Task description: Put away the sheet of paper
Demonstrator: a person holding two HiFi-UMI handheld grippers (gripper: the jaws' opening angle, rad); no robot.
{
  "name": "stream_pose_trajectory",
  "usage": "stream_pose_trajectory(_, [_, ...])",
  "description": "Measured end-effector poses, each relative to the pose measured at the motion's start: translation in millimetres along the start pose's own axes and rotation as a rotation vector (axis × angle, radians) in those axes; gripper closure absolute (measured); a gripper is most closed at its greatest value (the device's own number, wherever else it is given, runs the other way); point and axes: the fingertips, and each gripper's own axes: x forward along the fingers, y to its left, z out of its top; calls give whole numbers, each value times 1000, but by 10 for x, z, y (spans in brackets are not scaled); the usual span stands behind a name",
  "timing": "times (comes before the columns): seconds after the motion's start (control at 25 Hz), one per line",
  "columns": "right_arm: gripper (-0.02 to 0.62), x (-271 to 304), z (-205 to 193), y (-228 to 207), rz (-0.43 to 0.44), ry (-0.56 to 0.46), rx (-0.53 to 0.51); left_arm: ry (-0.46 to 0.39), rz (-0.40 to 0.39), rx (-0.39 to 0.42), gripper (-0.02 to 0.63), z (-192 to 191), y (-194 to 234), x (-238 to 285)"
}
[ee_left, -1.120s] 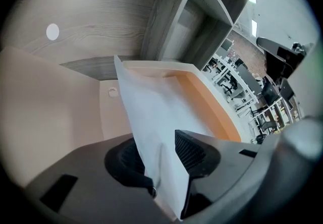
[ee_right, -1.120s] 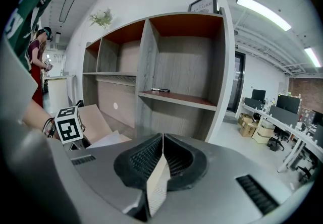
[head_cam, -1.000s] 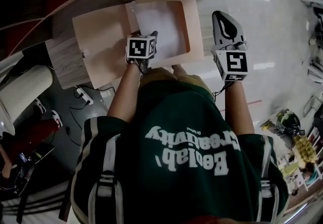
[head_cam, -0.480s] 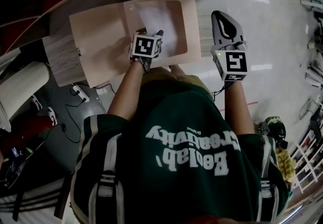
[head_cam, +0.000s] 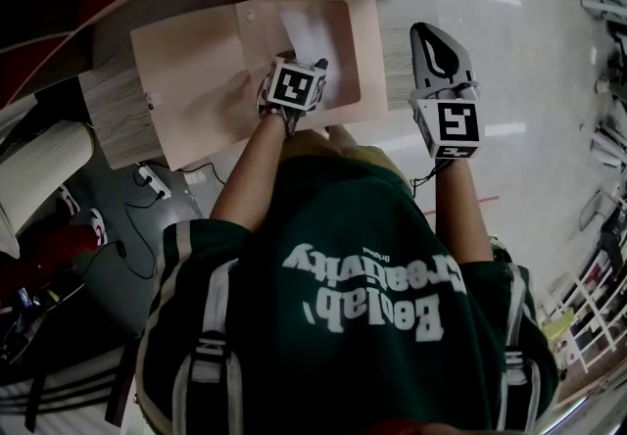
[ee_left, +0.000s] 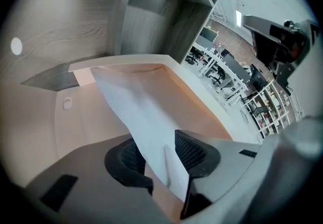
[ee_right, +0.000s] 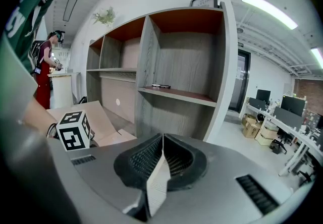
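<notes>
The white sheet of paper (ee_left: 133, 112) slanted down into the open, shallow peach cardboard box (ee_left: 199, 104) on the grey wooden shelf (head_cam: 113, 115), its near edge pinched in the left gripper (ee_left: 161, 155), apparently for sliding inside, while the right gripper (ee_right: 161, 160) stayed aside, closed on nothing.

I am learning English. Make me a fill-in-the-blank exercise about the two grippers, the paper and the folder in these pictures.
1. The left gripper is shut on a sheet of ____.
2. The colour of this sheet is ____.
3. The right gripper has its jaws ____, with nothing between them.
4. The open folder lies under the ____ gripper.

Missing words: paper; white; shut; left.
</notes>
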Motion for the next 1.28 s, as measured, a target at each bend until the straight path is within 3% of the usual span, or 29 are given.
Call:
stream_pose_trajectory(0.16, [558,-28,-10,-20,-5,-2,0,5,21,19,425,11,34,-20])
stream_pose_trajectory(0.32, [558,-48,4,-28,-13,-7,6,-12,89,54,321,45,178,-55])
stream_pose_trajectory(0.44, [558,-66,17,-16,-15,-11,8,-18,143,81,288,30,258,-89])
stream_pose_trajectory(1.28, [558,-59,98,298,-16,-15,3,-32,111,96,282,-126,373,-309])
